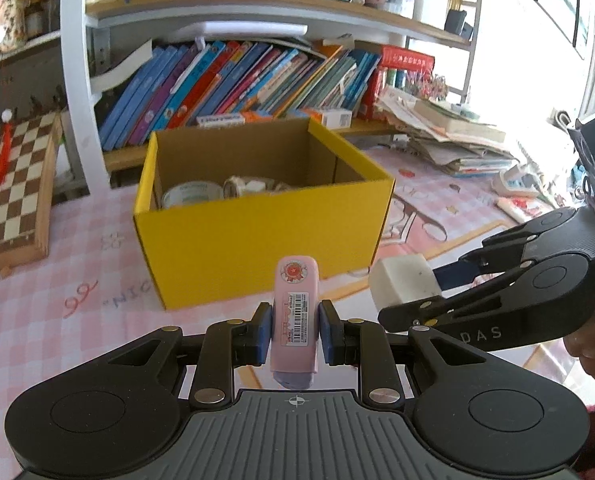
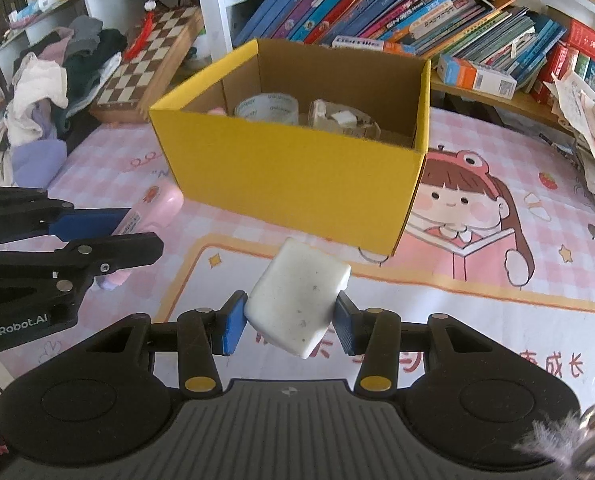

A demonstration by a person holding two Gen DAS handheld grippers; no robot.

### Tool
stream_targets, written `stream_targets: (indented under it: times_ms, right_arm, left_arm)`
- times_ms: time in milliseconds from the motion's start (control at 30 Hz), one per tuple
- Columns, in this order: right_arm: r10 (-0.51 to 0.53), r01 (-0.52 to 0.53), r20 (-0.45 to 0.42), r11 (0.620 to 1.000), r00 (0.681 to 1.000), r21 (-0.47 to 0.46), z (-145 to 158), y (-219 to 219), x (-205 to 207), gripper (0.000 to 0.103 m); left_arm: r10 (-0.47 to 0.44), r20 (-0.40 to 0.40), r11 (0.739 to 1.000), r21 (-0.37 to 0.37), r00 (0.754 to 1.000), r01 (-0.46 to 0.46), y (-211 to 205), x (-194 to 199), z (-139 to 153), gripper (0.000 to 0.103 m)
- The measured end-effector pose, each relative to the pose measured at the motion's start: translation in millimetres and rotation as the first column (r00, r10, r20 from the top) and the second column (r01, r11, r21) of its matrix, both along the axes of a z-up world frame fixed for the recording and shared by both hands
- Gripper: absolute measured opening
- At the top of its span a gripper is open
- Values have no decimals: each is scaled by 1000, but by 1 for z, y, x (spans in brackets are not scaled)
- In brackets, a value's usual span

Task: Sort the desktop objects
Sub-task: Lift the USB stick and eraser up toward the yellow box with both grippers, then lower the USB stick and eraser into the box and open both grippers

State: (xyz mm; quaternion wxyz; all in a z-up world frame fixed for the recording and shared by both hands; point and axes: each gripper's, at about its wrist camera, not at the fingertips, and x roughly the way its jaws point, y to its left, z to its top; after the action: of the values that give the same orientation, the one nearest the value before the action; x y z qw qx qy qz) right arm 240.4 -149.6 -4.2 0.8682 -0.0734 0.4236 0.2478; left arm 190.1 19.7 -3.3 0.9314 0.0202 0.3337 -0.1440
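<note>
The open box (image 1: 257, 236) stands just ahead of both; the left gripper (image 1: 295, 334) grasps a pink case (image 1: 296, 312) upright, the right gripper (image 2: 289, 320) clamps an eraser (image 2: 297, 300), about equally near.

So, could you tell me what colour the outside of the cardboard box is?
Bright yellow outside, plain brown inside: the box shows best in the right wrist view.

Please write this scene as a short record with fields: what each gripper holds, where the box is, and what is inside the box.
left gripper: shut on pink case
right gripper: shut on white eraser
yellow box: open, on the pink desk mat, beyond both grippers
box contents: tape roll, other small items, unclear
both held items: above the mat, outside the box
</note>
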Motion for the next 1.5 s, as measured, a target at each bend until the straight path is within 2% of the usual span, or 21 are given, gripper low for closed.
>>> stream_targets:
  times_ms: [400, 767, 867, 1100, 1333, 1500]
  right_arm:
    - [73, -79, 109, 996, 991, 52, 49, 2, 28, 43]
    - [110, -124, 212, 991, 971, 52, 78, 13, 83, 43]
    - [118, -132, 238, 990, 964, 43, 83, 18, 102, 43]
    - [142, -145, 247, 989, 959, -9, 75, 30, 146, 43]
    - [182, -176, 194, 983, 964, -48, 51, 41, 175, 43]
    - [199, -191, 153, 980, 968, -62, 37, 52, 201, 43]
  left_arm:
    - [-13, 109, 999, 42, 994, 8, -9, 24, 32, 23]
    - [-2, 184, 996, 90, 983, -15, -9, 71, 57, 23]
    - [20, 188, 996, 82, 982, -36, -5, 89, 61, 23]
    - [46, 141, 993, 97, 989, -60, -2, 128, 52, 23]
    - [18, 50, 991, 129, 999, -24, -14, 147, 28, 23]
    - [13, -27, 992, 123, 1000, -9, -21, 162, 11, 23]
